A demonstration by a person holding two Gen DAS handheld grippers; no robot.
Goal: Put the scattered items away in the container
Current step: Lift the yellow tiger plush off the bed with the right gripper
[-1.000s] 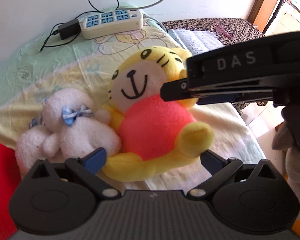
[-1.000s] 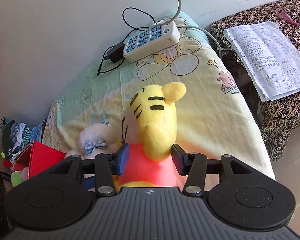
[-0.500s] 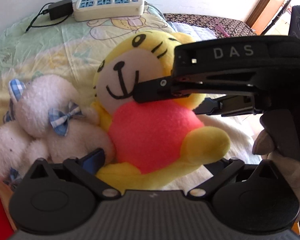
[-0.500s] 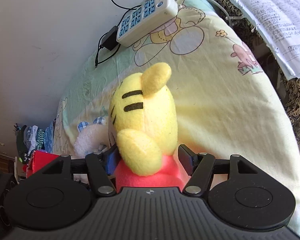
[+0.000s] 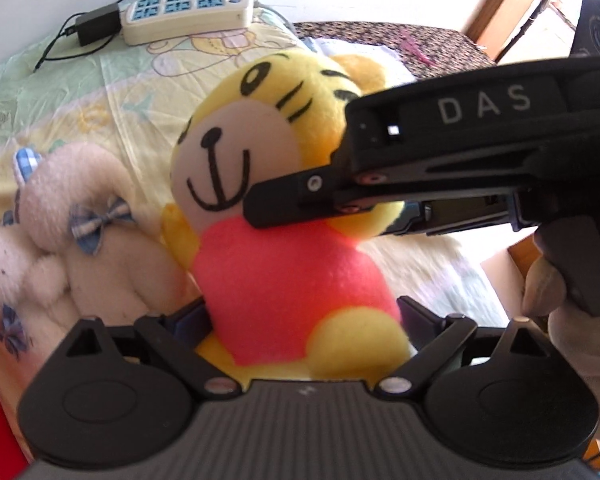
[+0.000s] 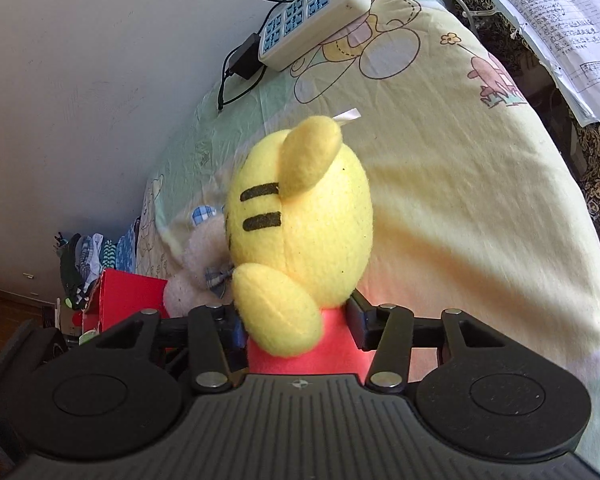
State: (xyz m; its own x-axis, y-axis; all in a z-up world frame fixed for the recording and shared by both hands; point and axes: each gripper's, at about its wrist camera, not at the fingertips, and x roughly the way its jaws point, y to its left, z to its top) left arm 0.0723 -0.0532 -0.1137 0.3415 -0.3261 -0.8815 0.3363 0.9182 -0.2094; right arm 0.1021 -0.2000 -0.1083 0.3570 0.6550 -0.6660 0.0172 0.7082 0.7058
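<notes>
Both grippers matte black plastic. Left gripper point(image 5: 304, 320): ribbed grey-black front plate, two round discs at the sides, angled linkage arms with silver screws, blue pads on the fingers point(image 5: 188, 318). Right gripper point(image 6: 296, 326) same build; from the left view its side reads "DAS" in white letters, small red screws, pistol-style handle.
</notes>
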